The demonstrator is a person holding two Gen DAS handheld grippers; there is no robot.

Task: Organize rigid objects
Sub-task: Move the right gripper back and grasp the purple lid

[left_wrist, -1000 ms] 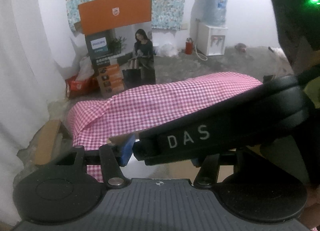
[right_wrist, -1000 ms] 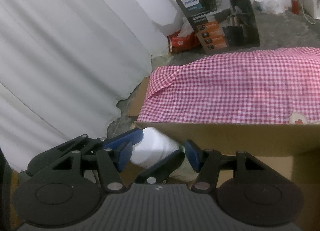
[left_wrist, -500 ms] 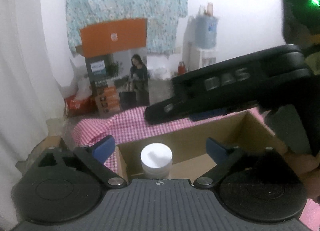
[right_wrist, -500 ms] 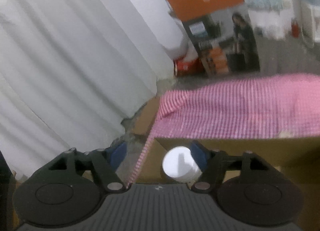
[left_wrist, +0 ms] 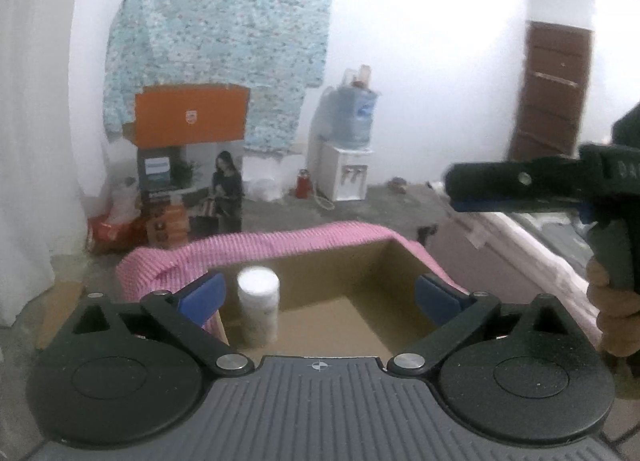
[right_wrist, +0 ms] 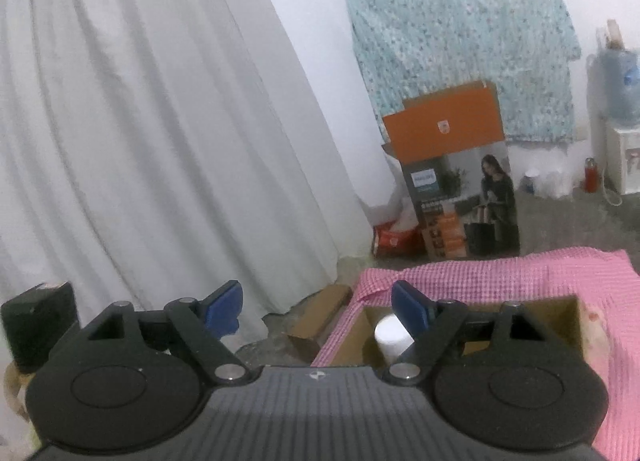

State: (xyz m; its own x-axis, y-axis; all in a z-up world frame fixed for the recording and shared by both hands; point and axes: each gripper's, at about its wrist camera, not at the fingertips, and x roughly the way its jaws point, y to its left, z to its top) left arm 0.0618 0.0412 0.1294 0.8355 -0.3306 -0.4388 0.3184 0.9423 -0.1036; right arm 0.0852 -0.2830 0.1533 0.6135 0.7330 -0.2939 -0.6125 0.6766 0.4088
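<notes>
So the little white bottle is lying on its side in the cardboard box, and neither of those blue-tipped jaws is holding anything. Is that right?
Not quite. The white bottle stands upright in the cardboard box, near its left corner, as the left wrist view shows. The rest holds: the left gripper and the right gripper both have their jaws spread with nothing between them.

Right gripper (right_wrist: 316, 305) now open and empty, pulled back and away from the white bottle (left_wrist: 258, 311); a second ago closed around it. Bottle now upright, alone in the near left corner of the cardboard box (left_wrist: 340, 261). Left gripper (left_wrist: 320, 295) also wide open, lifted back, no more blocked by the right one, now seen far at the right side.
</notes>
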